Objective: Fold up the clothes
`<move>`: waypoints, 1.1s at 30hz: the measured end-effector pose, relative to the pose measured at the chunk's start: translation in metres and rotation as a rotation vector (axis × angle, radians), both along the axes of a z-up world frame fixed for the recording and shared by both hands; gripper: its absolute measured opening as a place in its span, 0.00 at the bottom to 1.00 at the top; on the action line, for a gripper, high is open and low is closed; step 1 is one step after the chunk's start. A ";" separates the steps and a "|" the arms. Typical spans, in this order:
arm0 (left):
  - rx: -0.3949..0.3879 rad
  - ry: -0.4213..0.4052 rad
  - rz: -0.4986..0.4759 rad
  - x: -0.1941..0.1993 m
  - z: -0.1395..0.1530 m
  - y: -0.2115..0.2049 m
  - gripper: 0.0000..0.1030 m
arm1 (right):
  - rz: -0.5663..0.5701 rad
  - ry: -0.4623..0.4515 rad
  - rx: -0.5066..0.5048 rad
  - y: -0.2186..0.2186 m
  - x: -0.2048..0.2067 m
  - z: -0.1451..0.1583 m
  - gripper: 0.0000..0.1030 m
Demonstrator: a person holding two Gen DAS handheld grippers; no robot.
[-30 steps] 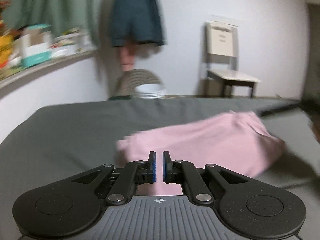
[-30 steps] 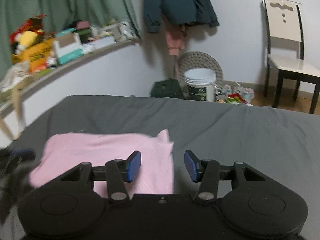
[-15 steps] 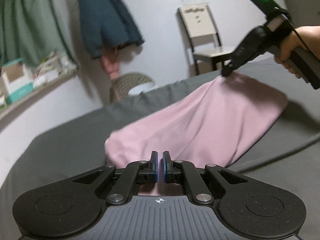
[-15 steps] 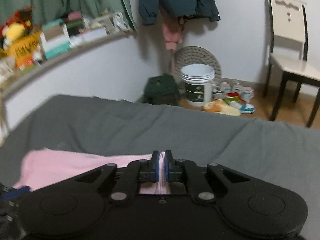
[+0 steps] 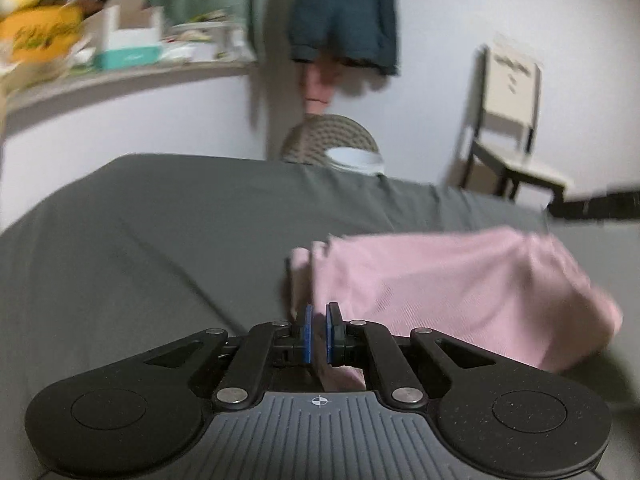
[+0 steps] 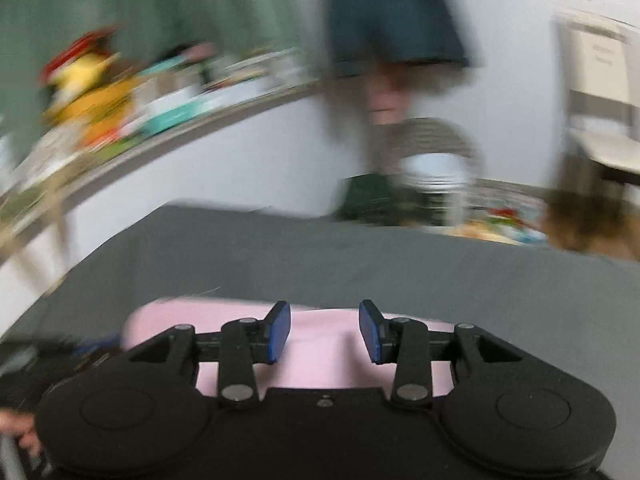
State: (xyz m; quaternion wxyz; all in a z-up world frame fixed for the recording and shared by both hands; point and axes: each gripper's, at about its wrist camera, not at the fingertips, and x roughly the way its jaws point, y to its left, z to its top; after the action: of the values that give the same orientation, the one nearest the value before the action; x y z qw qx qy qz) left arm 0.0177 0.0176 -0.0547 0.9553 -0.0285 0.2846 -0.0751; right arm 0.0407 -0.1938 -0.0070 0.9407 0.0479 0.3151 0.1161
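Pink garment (image 5: 448, 292) lies bunched on grey bedsheet (image 5: 140, 240), left gripper (image 5: 315, 334) nearly closed with a pink fold pinched between its blue pads, right gripper (image 6: 324, 332) spread wide over the cloth, holding nothing, both views motion-blurred.

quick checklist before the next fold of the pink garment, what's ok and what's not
1. Left tongs shut on the pink garment: ok.
2. Right tongs open, nothing between them: ok for a new grip.
3. Garment on the grey bed, not hanging over an edge: ok.
4. Garment lying flat: not ok, it looks bunched.
5. Edges lined up: cannot tell, pictures blurred.
6. Right tongs over the garment: ok.
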 end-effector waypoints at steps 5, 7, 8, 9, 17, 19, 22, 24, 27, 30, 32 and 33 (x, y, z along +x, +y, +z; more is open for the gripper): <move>-0.099 0.004 0.098 0.002 -0.003 0.021 0.04 | 0.212 0.032 -0.077 0.086 0.027 0.006 0.37; -0.153 0.015 0.162 0.006 -0.006 0.037 0.04 | 0.227 0.074 -0.063 0.108 0.046 0.000 0.37; -0.174 0.015 0.197 0.007 -0.008 0.044 0.04 | 0.232 0.095 -0.057 0.119 0.055 -0.003 0.37; -0.195 0.016 0.221 0.010 -0.010 0.051 0.04 | 0.237 0.116 -0.052 0.129 0.064 -0.005 0.37; -0.305 0.021 0.244 0.018 -0.026 0.073 0.04 | 0.182 0.247 0.006 0.158 0.096 -0.041 0.04; -0.297 0.014 0.212 0.017 -0.027 0.070 0.04 | 0.150 0.248 0.039 0.157 0.105 -0.043 0.02; -0.270 -0.007 0.165 0.020 -0.024 0.061 0.05 | 0.121 0.280 0.094 0.150 0.114 -0.046 0.04; -0.265 -0.013 0.131 0.019 -0.021 0.058 0.05 | 0.116 0.267 0.140 0.139 0.109 -0.040 0.18; -0.287 -0.029 0.056 0.017 -0.017 0.053 0.05 | 0.107 0.147 0.221 0.107 0.083 -0.015 0.59; -0.285 -0.052 -0.044 0.015 -0.011 0.039 0.05 | 0.008 0.028 0.260 0.055 0.031 0.006 0.68; -0.278 -0.062 -0.118 0.012 -0.008 0.025 0.05 | -0.088 0.026 0.221 0.021 -0.005 0.007 0.68; -0.271 -0.066 -0.154 0.010 -0.006 0.017 0.05 | -0.137 0.035 0.200 0.006 -0.022 0.003 0.68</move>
State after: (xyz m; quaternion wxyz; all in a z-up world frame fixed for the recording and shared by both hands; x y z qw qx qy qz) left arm 0.0278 0.0345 -0.0608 0.9430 -0.1328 0.2415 -0.1866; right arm 0.0187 -0.1880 -0.0036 0.9313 0.1652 0.3144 0.0815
